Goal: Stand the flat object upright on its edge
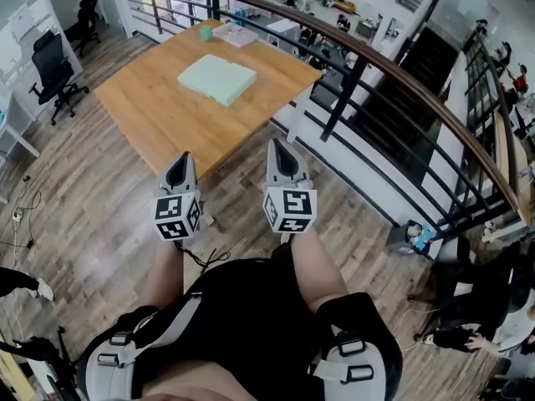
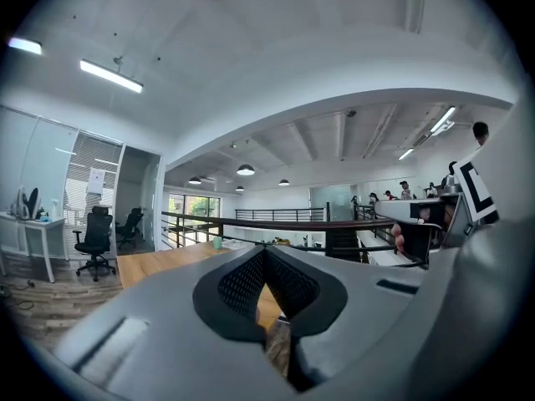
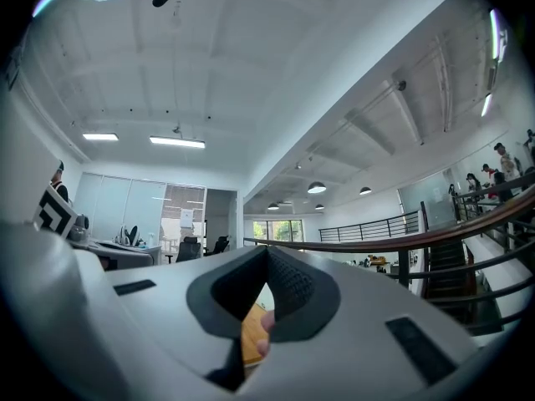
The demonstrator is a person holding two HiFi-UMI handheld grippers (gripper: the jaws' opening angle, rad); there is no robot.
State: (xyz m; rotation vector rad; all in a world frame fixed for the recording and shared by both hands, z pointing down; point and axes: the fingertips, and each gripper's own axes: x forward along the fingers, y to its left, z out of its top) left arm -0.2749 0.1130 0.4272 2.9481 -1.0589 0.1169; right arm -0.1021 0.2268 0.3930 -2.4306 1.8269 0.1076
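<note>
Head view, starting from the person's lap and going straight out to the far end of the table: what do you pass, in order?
Shorts → left claw and right claw, side by side → table → slab → cup.

far tabletop clutter point(image 1: 235, 33) too small

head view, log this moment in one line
stage: not yet at table | left gripper: shut, empty | right gripper: shut, empty | flat object: lying flat on table, untouched
</note>
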